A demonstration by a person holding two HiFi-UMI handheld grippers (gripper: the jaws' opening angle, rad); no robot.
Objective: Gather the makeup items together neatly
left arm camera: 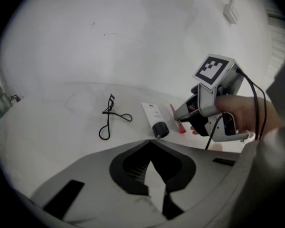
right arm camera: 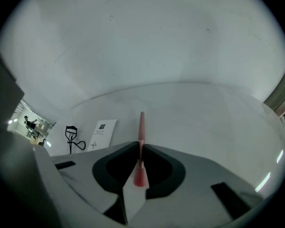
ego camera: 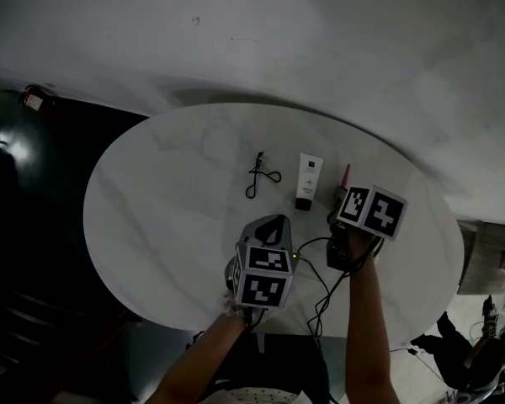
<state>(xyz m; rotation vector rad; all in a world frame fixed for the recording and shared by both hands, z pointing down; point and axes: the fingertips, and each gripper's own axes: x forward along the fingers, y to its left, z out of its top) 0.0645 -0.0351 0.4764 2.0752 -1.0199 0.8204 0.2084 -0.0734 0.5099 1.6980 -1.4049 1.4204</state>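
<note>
Left gripper [ego camera: 275,222]: jaws pressed together, empty | right gripper [right arm camera: 140,148]: pinching pink stick [right arm camera: 141,127], held over table [ego camera: 151,217], just right of white tube [ego camera: 308,181] | judgement: lay it parallel to the tube, release low so it won't roll | eyelash curler [ego camera: 262,173] beyond, left of tube.

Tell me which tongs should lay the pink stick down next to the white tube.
Right. The right tongs are shut on the pink stick, close beside the white tube. The left tongs are shut with nothing between them and sit farther from the tube.
</note>
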